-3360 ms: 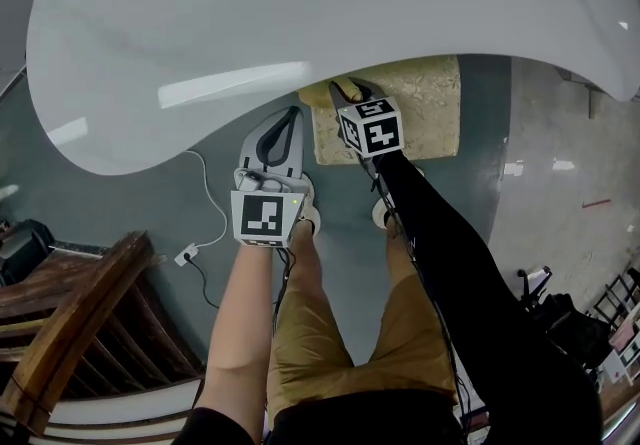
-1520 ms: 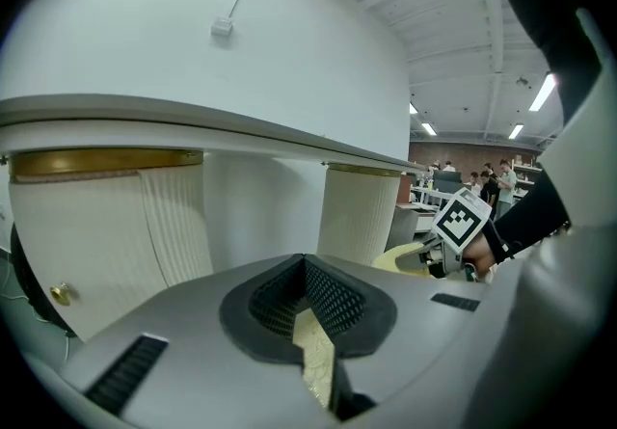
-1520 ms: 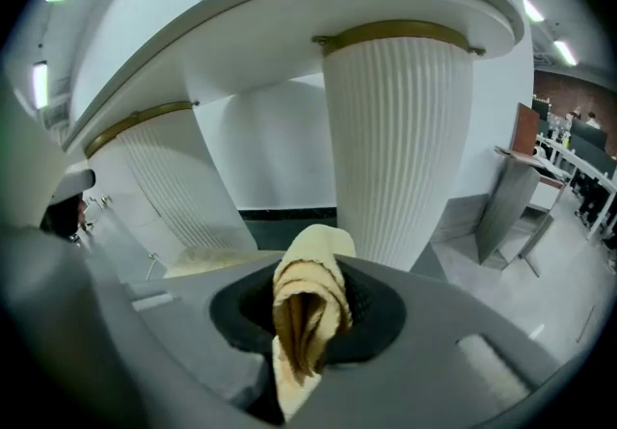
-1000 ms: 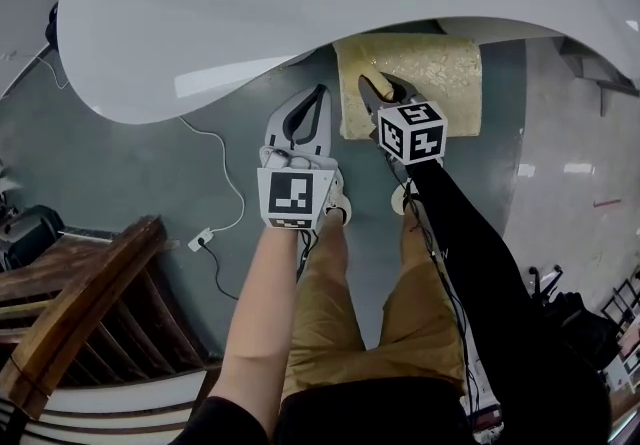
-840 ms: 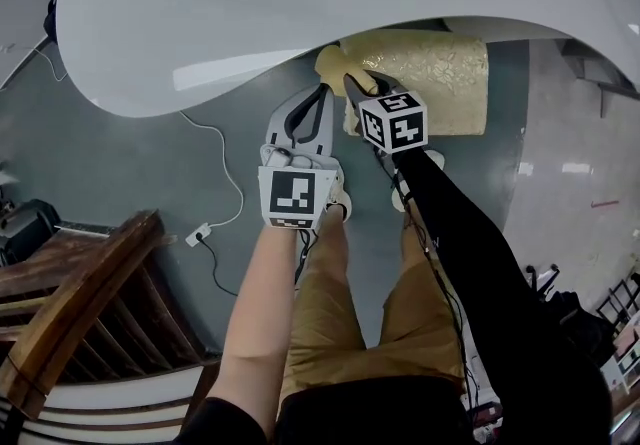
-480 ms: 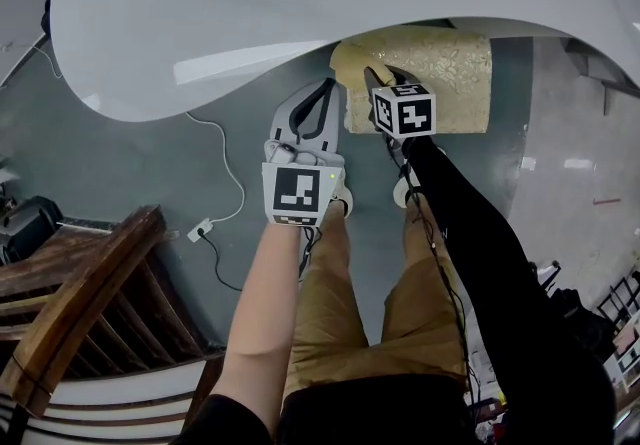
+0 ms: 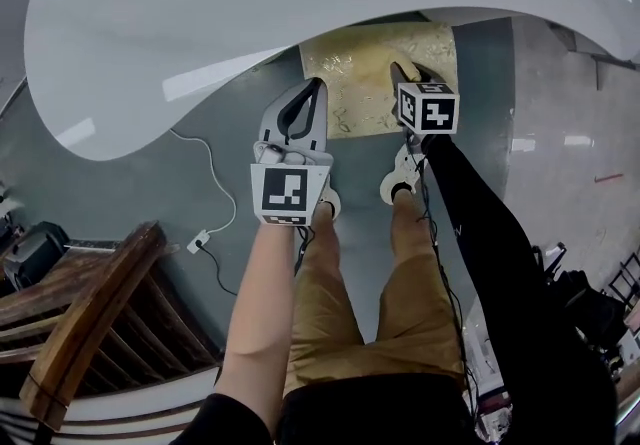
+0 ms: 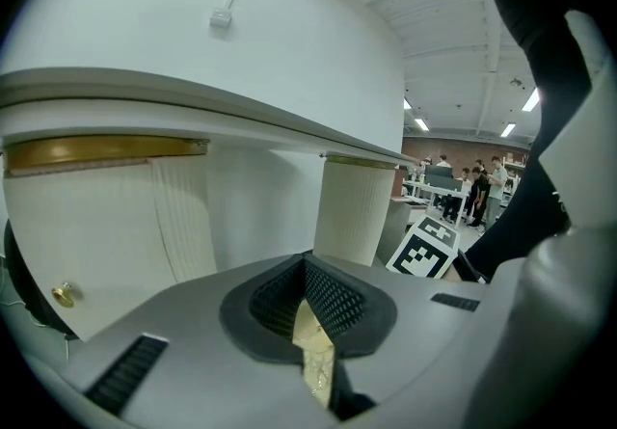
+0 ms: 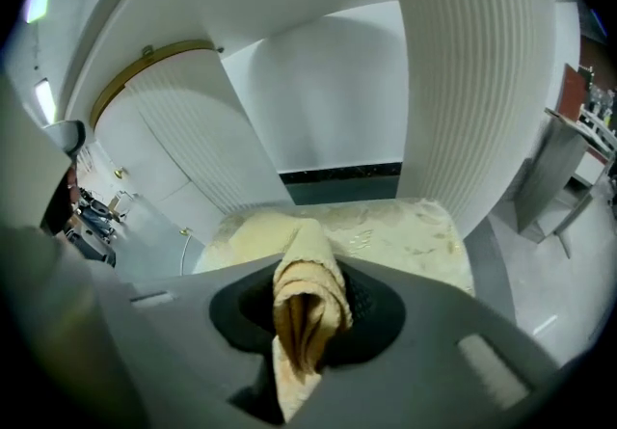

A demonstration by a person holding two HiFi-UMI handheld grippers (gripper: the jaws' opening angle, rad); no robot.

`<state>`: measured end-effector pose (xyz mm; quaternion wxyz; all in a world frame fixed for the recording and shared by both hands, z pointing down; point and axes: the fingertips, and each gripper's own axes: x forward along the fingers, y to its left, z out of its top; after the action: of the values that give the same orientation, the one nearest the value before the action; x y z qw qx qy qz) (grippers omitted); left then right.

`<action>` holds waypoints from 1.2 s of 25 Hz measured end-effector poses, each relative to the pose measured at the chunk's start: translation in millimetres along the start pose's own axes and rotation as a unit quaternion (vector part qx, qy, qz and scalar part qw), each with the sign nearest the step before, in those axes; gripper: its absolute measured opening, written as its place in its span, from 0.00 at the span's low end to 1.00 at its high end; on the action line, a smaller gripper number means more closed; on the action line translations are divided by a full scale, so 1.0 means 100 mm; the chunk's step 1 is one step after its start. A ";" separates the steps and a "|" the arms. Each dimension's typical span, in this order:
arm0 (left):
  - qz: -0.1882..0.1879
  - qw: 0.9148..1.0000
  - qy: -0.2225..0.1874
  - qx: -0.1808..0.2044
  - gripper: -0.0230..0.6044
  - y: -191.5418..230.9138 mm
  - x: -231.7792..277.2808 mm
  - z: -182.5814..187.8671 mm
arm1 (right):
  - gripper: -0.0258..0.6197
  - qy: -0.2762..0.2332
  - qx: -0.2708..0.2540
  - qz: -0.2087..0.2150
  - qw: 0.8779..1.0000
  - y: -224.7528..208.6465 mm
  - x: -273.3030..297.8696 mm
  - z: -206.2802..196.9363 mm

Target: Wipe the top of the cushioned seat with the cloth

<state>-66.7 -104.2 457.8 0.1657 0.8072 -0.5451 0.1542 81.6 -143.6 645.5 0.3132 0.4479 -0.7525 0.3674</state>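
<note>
The cushioned seat is pale gold with a leafy pattern and is partly tucked under the white table; it also fills the middle of the right gripper view. My right gripper is over the seat's right part, shut on a folded yellow cloth that bulges out between its jaws. My left gripper hangs at the seat's left edge, with its jaws together and nothing held. A strip of the seat's pattern shows through the slit between them.
A large white tabletop overhangs the seat's far side. Fluted white pedestals stand on both sides behind the seat. A white cable with a plug lies on the grey floor at the left. Dark wooden furniture is at lower left. The person's shoes stand just before the seat.
My right gripper has carried the cloth from the seat's left part across to its right part. The left gripper has stayed at the left edge, still shut.
</note>
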 end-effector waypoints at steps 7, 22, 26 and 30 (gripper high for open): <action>-0.015 1.000 0.001 0.005 0.05 -0.35 0.24 0.04 | 0.13 -0.003 0.025 -0.055 0.998 -0.93 -0.32 -0.08; -0.014 1.000 0.005 0.012 0.05 -0.79 0.44 0.11 | 0.13 -0.010 0.037 -0.152 0.988 -2.10 -0.92 -0.20; -0.007 1.000 0.007 0.015 0.05 -0.76 0.39 0.09 | 0.13 -0.024 0.042 -0.149 0.988 -2.10 -1.02 -0.19; -0.001 1.000 0.009 0.017 0.05 -0.66 0.25 0.06 | 0.13 -0.049 0.035 -0.128 0.990 -1.90 -1.09 -0.15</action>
<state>4.4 -104.8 456.8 0.1571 0.8089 -0.5404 0.1703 298.9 -145.1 618.0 0.3051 0.5683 -0.6902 0.3279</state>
